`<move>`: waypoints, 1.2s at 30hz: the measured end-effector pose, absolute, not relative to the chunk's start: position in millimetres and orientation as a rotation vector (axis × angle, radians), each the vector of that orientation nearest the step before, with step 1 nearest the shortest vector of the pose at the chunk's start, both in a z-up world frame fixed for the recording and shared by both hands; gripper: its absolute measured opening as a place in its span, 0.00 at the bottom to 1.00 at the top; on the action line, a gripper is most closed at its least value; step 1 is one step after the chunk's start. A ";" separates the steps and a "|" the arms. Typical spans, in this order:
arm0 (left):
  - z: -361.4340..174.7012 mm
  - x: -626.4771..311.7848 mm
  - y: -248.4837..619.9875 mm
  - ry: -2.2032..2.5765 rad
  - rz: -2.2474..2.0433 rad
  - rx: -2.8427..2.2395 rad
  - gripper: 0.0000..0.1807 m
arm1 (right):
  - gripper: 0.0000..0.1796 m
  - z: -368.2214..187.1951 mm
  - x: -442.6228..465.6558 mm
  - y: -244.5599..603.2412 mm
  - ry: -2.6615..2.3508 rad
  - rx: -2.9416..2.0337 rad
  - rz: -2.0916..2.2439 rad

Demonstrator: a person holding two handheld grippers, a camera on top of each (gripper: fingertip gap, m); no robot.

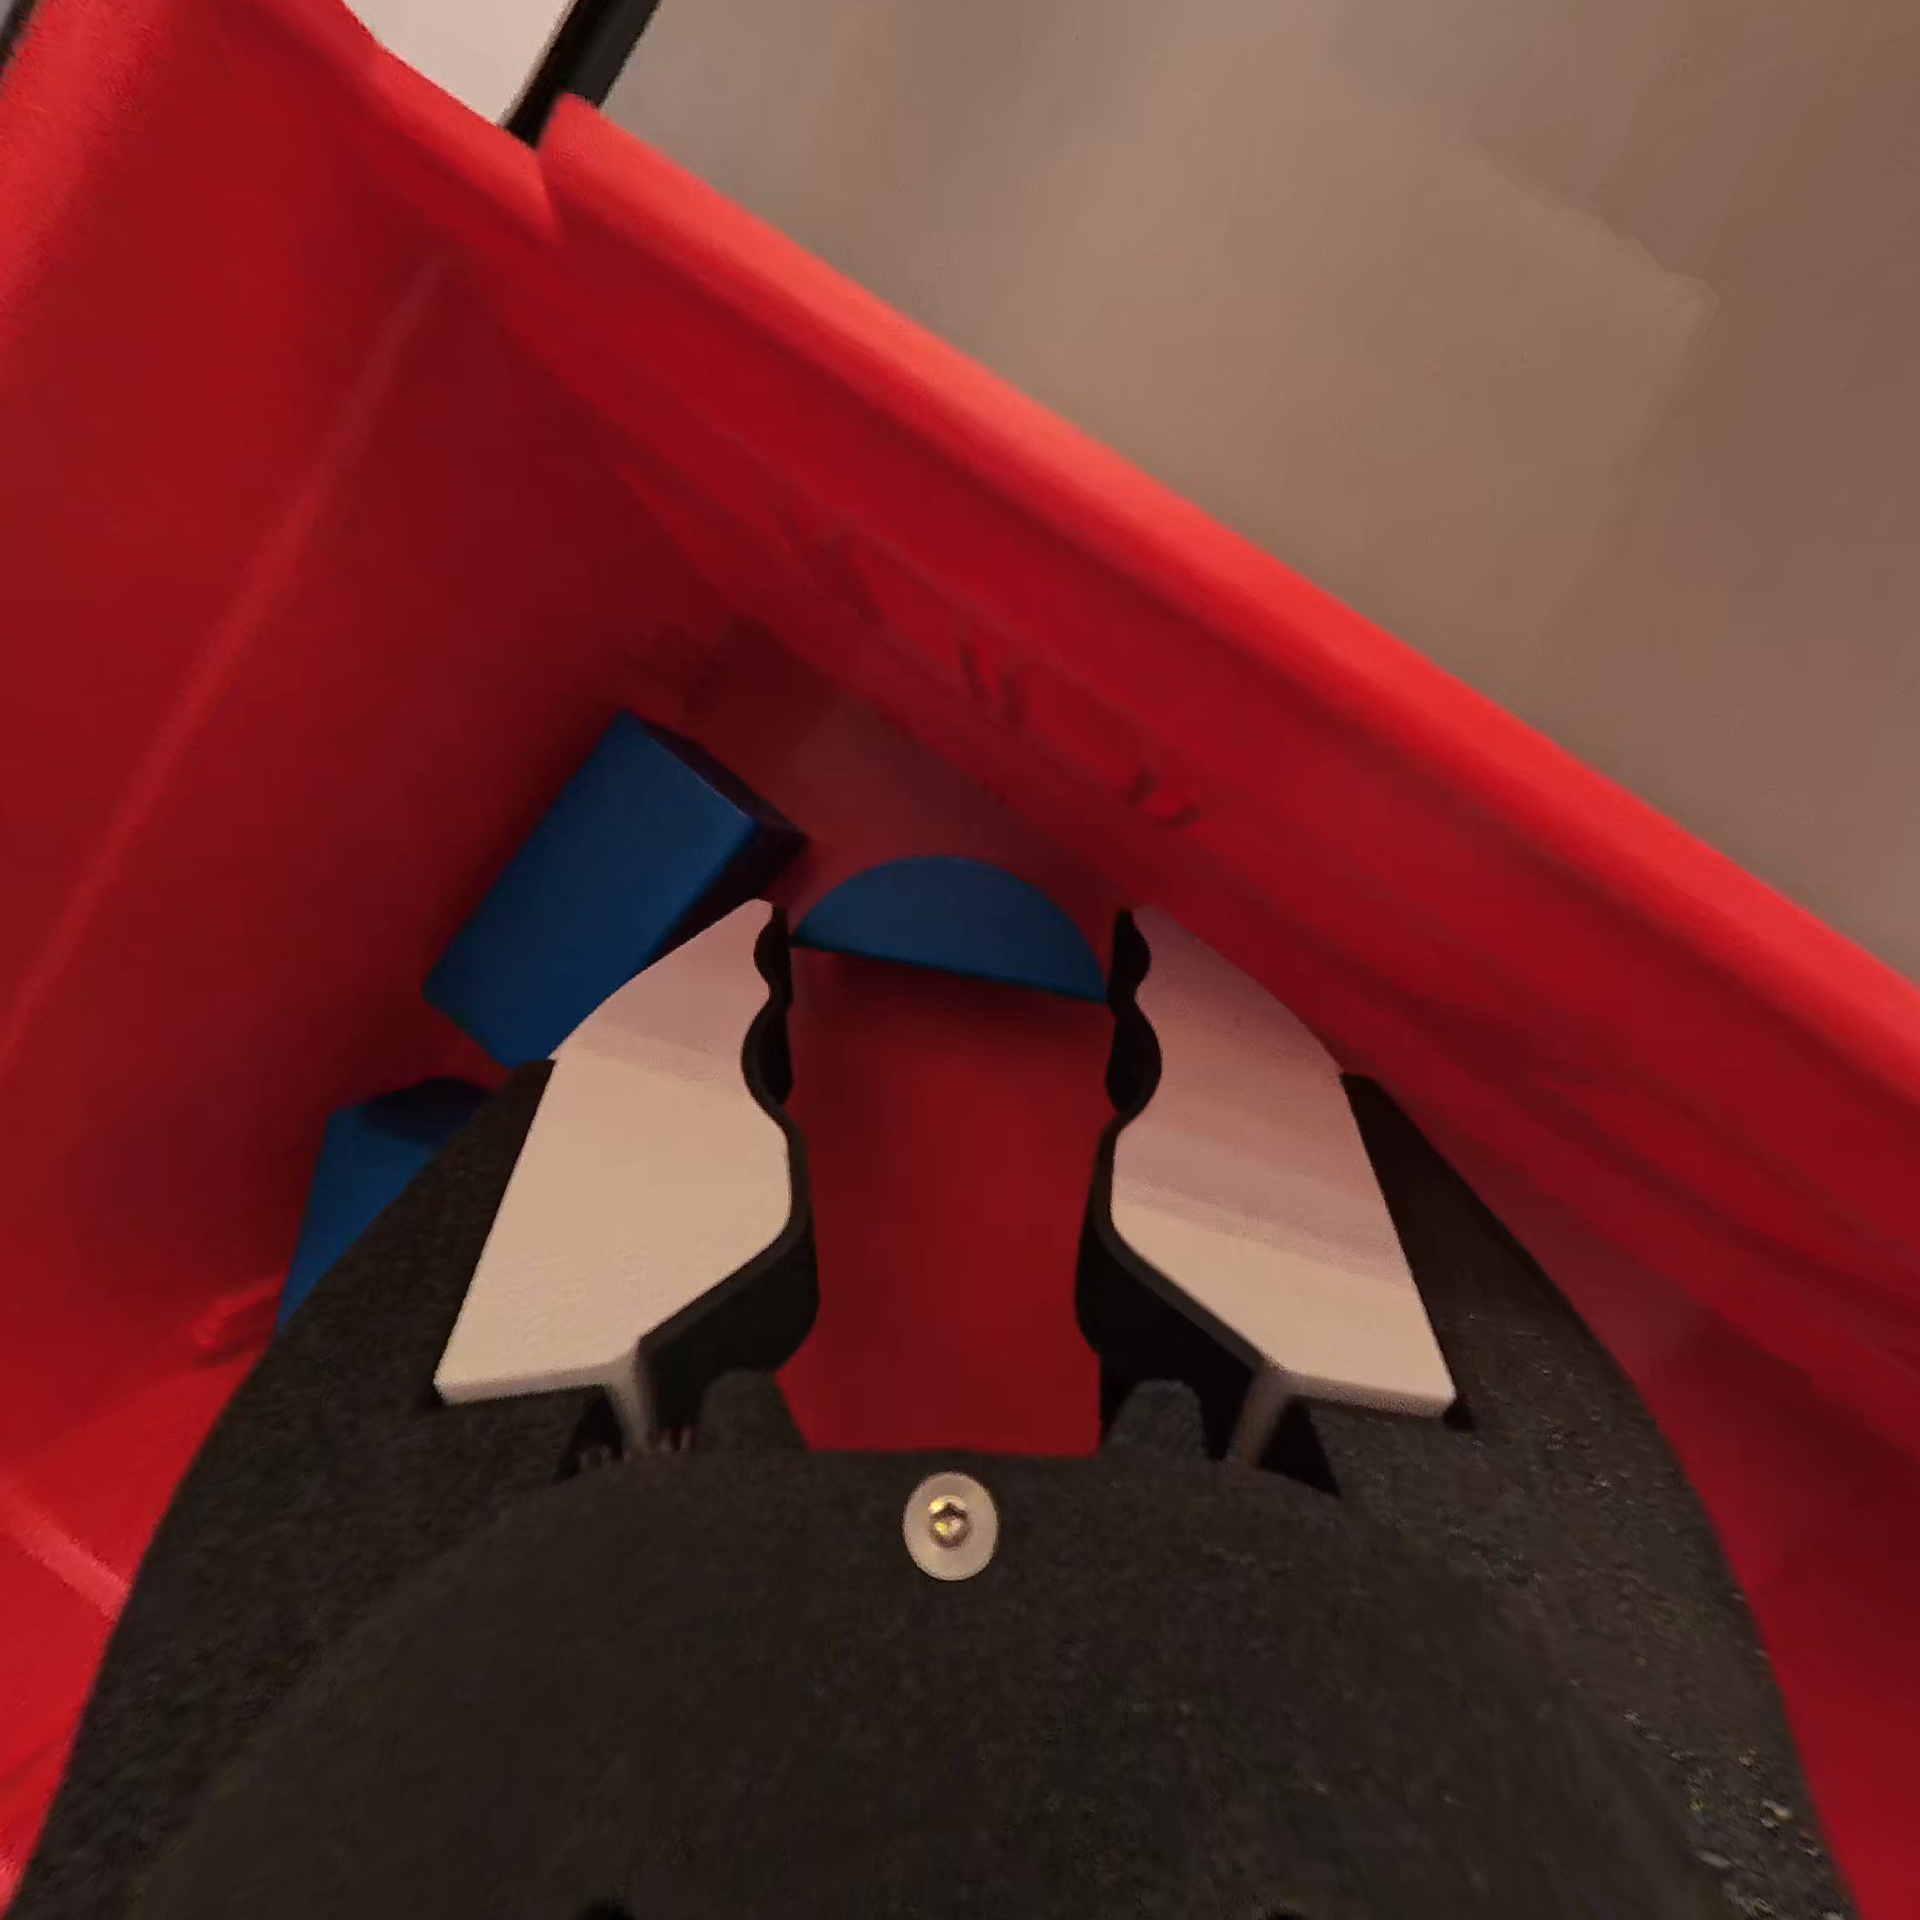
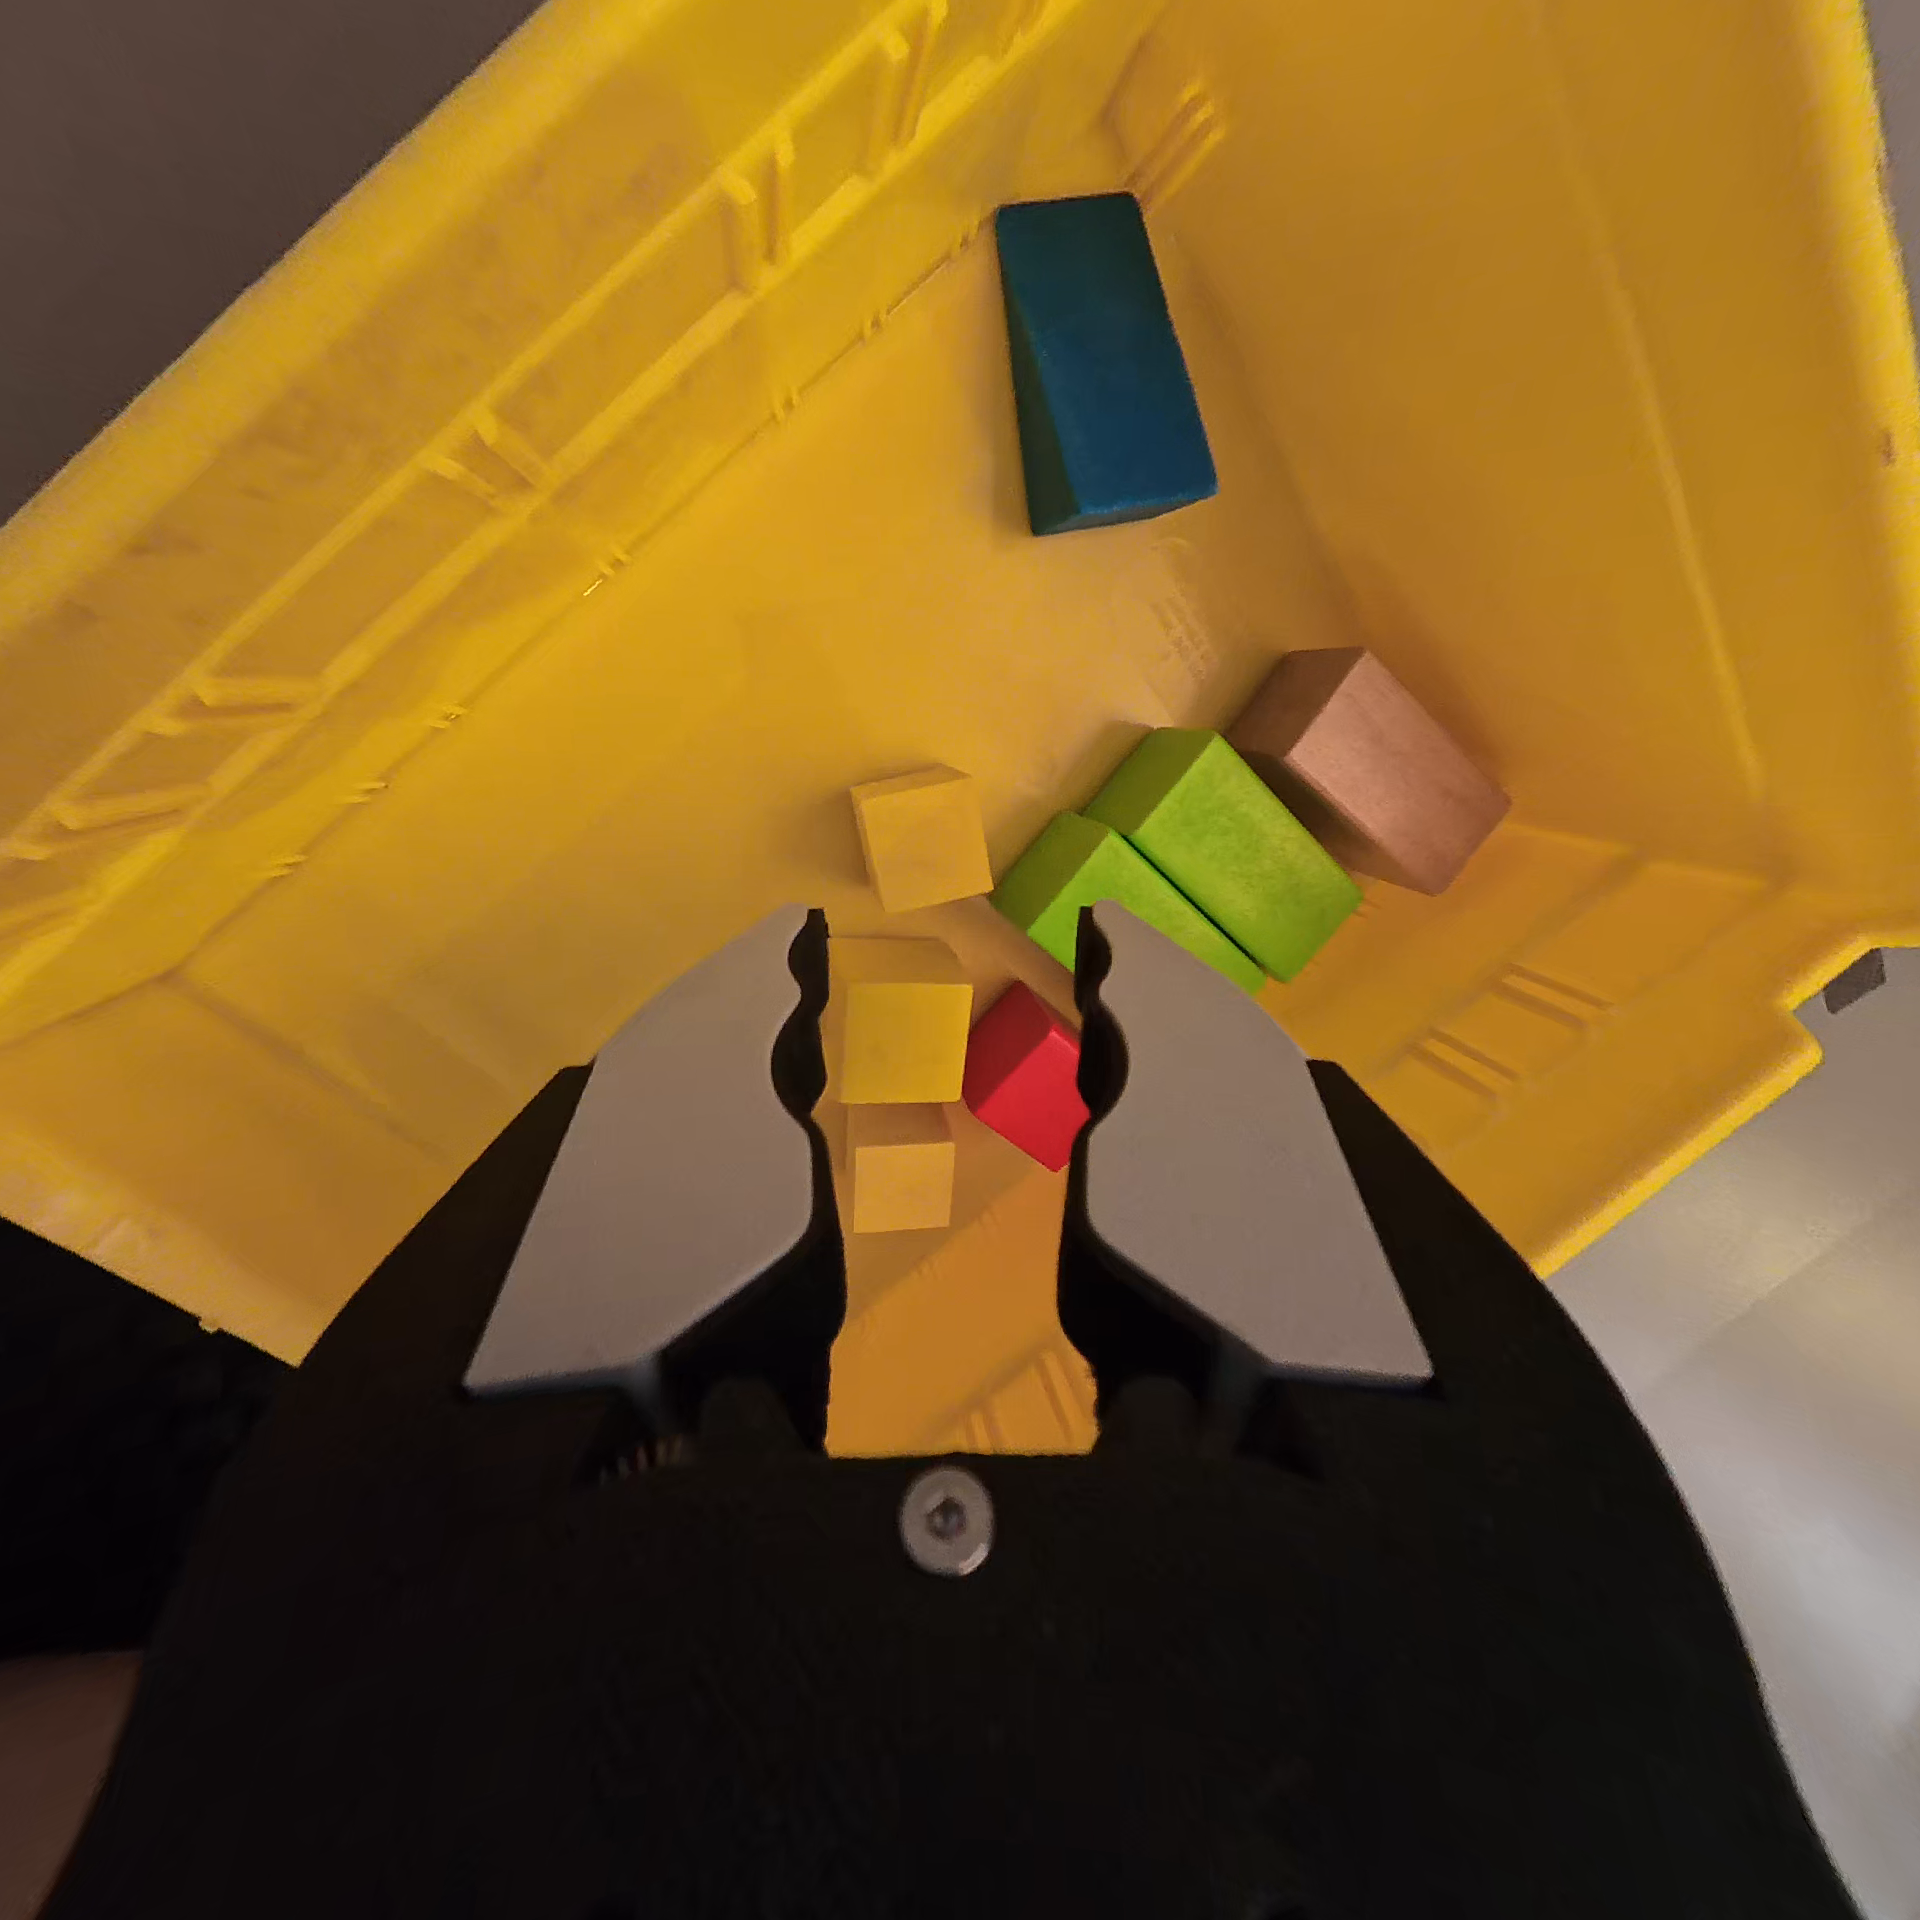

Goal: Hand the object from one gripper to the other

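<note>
My left gripper [image 1: 948,920] is open and empty, low inside a red bin [image 1: 312,644]. A blue half-round block [image 1: 940,925] lies just beyond its fingertips. A blue rectangular block [image 1: 597,883] leans against the bin's left wall, and a third blue block [image 1: 364,1164] shows partly behind the left finger. My right gripper [image 2: 948,920] is open and empty above a yellow bin [image 2: 520,644]. Between its fingers, lower down on the bin floor, show two yellow cubes [image 2: 899,1029] and a red cube [image 2: 1023,1075]; I cannot tell if the fingers touch them.
The yellow bin also holds a third yellow cube [image 2: 920,852], two green blocks [image 2: 1221,847], a tan wooden block [image 2: 1371,769] and a blue wedge [image 2: 1101,364]. The red bin's far wall [image 1: 1143,582] rises close ahead. Grey table surface [image 1: 1351,260] lies beyond both bins.
</note>
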State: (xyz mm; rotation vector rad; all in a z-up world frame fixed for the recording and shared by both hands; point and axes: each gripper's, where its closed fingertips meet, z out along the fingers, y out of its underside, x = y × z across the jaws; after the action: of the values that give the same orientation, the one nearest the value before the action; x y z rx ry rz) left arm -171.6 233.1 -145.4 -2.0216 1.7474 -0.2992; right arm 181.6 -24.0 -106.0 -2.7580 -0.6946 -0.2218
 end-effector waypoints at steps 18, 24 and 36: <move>-52.1 -190.0 227.9 1.592 -0.303 -1.859 0.32 | 0.26 -56.0 139.4 3.4 -0.577 -2.514 -0.069; 35.0 -129.6 130.6 1.679 -0.479 -1.452 0.32 | 0.31 24.7 6.2 29.3 -0.537 -2.042 0.556; 47.1 -62.9 18.4 1.818 -0.501 -1.137 0.32 | 0.29 52.5 -62.5 29.6 -0.247 -1.789 1.296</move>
State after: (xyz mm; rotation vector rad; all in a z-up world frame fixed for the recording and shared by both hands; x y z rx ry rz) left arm -62.9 18.4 47.1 -1.1366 1.8178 -0.5010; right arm -62.5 29.6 52.5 -1.7892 -0.2466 1.2958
